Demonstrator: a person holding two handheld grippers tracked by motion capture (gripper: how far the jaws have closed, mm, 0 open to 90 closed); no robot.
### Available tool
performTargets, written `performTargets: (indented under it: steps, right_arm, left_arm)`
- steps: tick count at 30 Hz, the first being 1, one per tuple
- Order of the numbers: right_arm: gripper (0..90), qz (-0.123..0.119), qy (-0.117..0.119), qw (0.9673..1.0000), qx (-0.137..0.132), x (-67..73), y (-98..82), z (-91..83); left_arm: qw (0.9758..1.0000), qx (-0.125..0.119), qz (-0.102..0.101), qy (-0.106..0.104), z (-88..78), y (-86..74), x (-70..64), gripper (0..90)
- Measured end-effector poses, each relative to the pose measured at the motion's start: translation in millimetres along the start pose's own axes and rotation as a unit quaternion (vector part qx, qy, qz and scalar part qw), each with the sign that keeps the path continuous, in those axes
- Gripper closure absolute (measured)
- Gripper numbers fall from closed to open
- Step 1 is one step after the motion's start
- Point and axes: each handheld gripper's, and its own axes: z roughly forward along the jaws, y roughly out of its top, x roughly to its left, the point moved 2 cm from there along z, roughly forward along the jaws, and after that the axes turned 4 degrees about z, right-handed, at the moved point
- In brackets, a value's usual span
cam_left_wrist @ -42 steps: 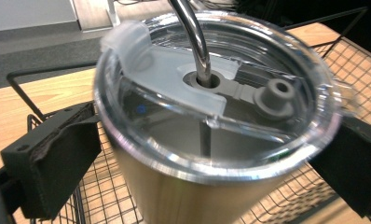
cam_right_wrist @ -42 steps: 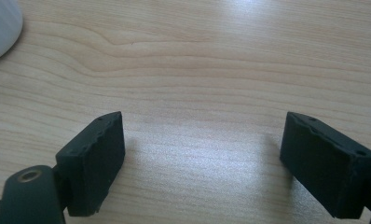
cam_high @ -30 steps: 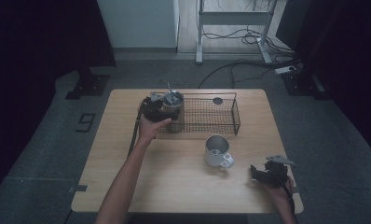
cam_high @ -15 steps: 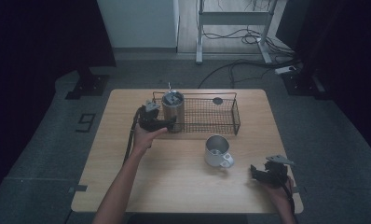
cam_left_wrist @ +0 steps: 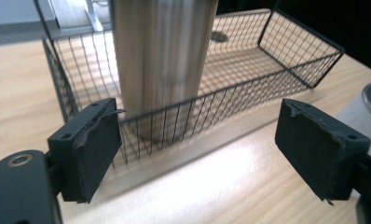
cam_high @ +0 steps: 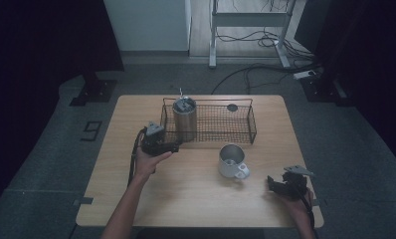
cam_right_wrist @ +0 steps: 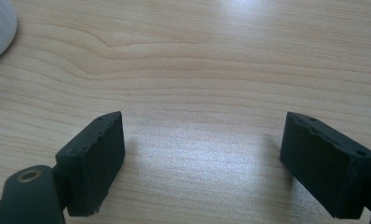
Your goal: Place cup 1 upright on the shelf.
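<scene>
Now we hold the left gripper [cam_high: 172,147] with jaws spread wide and empty, just outside the wire basket [cam_high: 246,130], facing the steel tumbler [cam_high: 184,118] standing in its left end. Our right gripper [cam_high: 271,182] rests spread apart too, near the table's [cam_high: 186,194] right corner, beside the metal mug [cam_high: 231,161].

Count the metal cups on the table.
2. A tall tumbler stands inside the left end of the wire basket; a handled mug sits on the table in front of the basket.

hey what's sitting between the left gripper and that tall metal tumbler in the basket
Only the wire basket's near mesh wall. In the left gripper view, the open left gripper faces the tumbler through it, with bare tabletop below.
</scene>
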Motion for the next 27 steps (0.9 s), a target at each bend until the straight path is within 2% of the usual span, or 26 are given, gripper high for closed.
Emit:
performTargets:
  steps: [8,13,20,21,22,23,27]
  right_arm:
    - [13.4,0.0,0.0,1.0,0.0,0.0,0.0,0.0]
    - [13.5,0.0,0.0,1.0,0.0,-0.1,0.0,0.0]
    - [13.5,0.0,0.0,1.0,0.0,-0.1,0.0,0.0]
    - [13.5,0.0,0.0,1.0,0.0,-0.1,0.0,0.0]
    - [13.4,0.0,0.0,1.0,0.0,-0.1,0.0,0.0]
    - [13.4,0.0,0.0,1.0,0.0,-0.1,0.0,0.0]
    - [13.4,0.0,0.0,1.0,0.0,0.0,0.0,0.0]
  left_arm:
    - [0.9999,0.013,-0.003,-0.007,-11.3,-24.1,-3.4,14.5]
    - [0.9995,0.029,-0.004,-0.007,-21.4,-40.9,-5.4,13.3]
    - [0.9991,0.034,-0.02,-0.016,-38.6,-67.1,-4.9,12.7]
    - [0.9991,0.034,-0.02,-0.016,-38.6,-67.1,-4.9,13.2]
    - [0.9989,0.039,-0.02,-0.015,-40.9,-74.9,-4.4,13.3]
    - [0.9989,0.039,-0.02,-0.015,-40.9,-74.9,-4.4,13.3]
    - [0.9983,0.052,-0.024,-0.013,-42.8,-92.5,-2.6,14.3]
